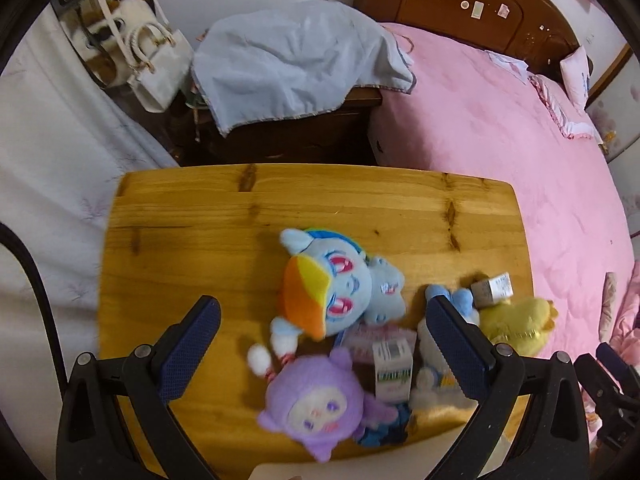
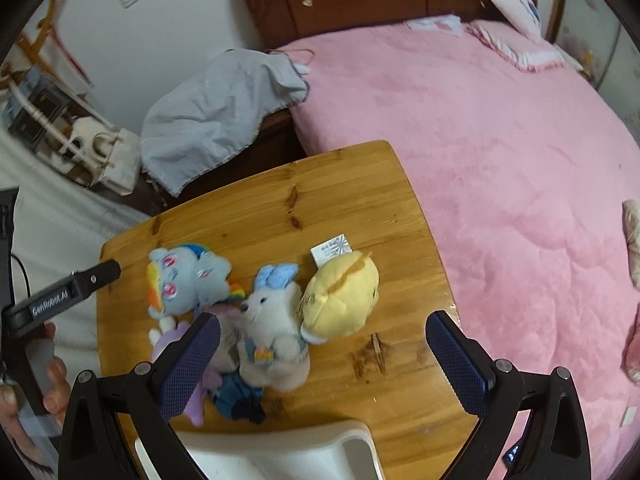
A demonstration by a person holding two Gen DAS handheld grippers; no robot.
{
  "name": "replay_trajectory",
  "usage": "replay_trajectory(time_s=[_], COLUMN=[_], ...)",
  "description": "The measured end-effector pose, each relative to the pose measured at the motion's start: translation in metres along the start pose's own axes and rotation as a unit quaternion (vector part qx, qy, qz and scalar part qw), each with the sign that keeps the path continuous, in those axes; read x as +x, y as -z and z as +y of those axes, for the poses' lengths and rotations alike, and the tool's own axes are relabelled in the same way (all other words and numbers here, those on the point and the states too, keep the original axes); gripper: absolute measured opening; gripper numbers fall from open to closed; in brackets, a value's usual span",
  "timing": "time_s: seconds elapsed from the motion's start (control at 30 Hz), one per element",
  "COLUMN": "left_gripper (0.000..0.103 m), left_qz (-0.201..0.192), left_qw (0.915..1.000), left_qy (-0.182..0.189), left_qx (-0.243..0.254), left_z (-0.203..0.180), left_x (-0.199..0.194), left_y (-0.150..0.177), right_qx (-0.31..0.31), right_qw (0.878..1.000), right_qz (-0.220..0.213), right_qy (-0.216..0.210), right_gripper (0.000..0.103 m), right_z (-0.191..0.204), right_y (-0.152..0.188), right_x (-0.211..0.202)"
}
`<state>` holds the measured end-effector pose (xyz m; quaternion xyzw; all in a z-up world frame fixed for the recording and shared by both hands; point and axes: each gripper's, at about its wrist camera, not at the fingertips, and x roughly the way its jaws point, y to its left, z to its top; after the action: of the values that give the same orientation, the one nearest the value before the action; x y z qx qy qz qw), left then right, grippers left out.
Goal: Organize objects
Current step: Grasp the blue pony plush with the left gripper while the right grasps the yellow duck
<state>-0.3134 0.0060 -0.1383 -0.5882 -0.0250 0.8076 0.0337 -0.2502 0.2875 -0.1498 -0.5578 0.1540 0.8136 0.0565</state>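
Several plush toys lie bunched on a wooden table (image 1: 180, 216). A blue plush with an orange and yellow cap (image 1: 340, 284) lies in the middle. A purple plush (image 1: 312, 404) lies in front of it, beside a small carton (image 1: 394, 364). A white rabbit plush with a blue bow (image 2: 272, 320) and a yellow plush (image 2: 340, 296) lie to the right. My left gripper (image 1: 324, 344) is open above the purple plush and carton. My right gripper (image 2: 324, 360) is open above the rabbit and holds nothing.
A white bin's rim (image 2: 280, 448) stands at the table's (image 2: 400, 380) near edge. A small box (image 1: 492, 290) lies by the yellow plush (image 1: 516, 320). A pink bed (image 1: 500, 152) is to the right. A cloth-covered nightstand (image 1: 296, 68) stands behind the table.
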Motion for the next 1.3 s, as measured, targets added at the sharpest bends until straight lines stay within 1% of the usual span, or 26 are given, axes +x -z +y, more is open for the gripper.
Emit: replay_trajectory(time_s=[0.13,0.27,0.37,0.43,0.53,0.6,0.73,0.87,0.93,0.97,1.0,1.07,1.1,1.13,1.17,1.3], left_gripper=[0.102,0.102,0.102,0.102,0.102,0.102,0.102,0.102,0.102,0.102,0.101,0.093,0.090,0.084,0.080,0.076], left_qz=[0.025,0.052,0.060,0.069,0.084,0.097,0.121,0.125,0.126,0.125,0.124,0.121,0.119,0.115,0.114,0.101], left_qw=[0.9993,0.9949,0.9918,0.9902,0.9885,0.9866,0.9773,0.9723,0.9709,0.9704,0.9700,0.9683,0.9682,0.9682,0.9688,0.9711], left_qy=[0.012,0.030,0.039,0.045,0.051,0.057,0.084,0.096,0.100,0.102,0.104,0.115,0.117,0.121,0.119,0.112], left_qx=[-0.025,-0.081,-0.106,-0.112,-0.115,-0.119,-0.153,-0.173,-0.178,-0.180,-0.182,-0.186,-0.186,-0.186,-0.185,-0.185], left_z=[0.007,0.021,0.026,0.025,0.023,0.023,0.028,0.031,0.031,0.031,0.032,0.032,0.031,0.030,0.029,0.028], left_x=[0.038,0.074,0.090,0.099,0.110,0.116,0.125,0.128,0.128,0.129,0.130,0.128,0.127,0.125,0.123,0.113], left_y=[-0.008,-0.009,-0.007,-0.004,-0.001,0.002,0.009,0.014,0.015,0.015,0.015,0.016,0.014,0.014,0.013,0.013], right_qx=[0.038,0.079,0.098,0.102,0.104,0.104,0.108,0.114,0.114,0.113,0.112,0.111,0.111,0.112,0.113,0.121], right_qw=[0.999,0.996,0.994,0.993,0.992,0.991,0.990,0.988,0.988,0.988,0.987,0.988,0.988,0.988,0.987,0.987], right_qz=[0.013,0.026,0.040,0.050,0.064,0.073,0.084,0.094,0.100,0.103,0.106,0.107,0.106,0.105,0.105,0.101], right_qy=[-0.008,-0.016,-0.029,-0.034,-0.038,-0.043,-0.043,-0.044,-0.041,-0.037,-0.034,-0.030,-0.029,-0.030,-0.033,-0.040], right_gripper=[0.103,0.103,0.101,0.098,0.088,0.077,0.076,0.075,0.073,0.069,0.067,0.063,0.061,0.060,0.059,0.057], right_z=[-0.008,-0.021,-0.025,-0.025,-0.025,-0.025,-0.027,-0.030,-0.029,-0.029,-0.029,-0.031,-0.032,-0.033,-0.035,-0.038], right_y=[-0.009,-0.012,-0.009,-0.010,-0.009,-0.008,-0.008,-0.006,-0.005,-0.004,-0.003,-0.001,0.000,0.000,0.000,0.002], right_x=[0.029,0.057,0.071,0.081,0.092,0.098,0.106,0.114,0.118,0.120,0.122,0.124,0.123,0.123,0.122,0.118])
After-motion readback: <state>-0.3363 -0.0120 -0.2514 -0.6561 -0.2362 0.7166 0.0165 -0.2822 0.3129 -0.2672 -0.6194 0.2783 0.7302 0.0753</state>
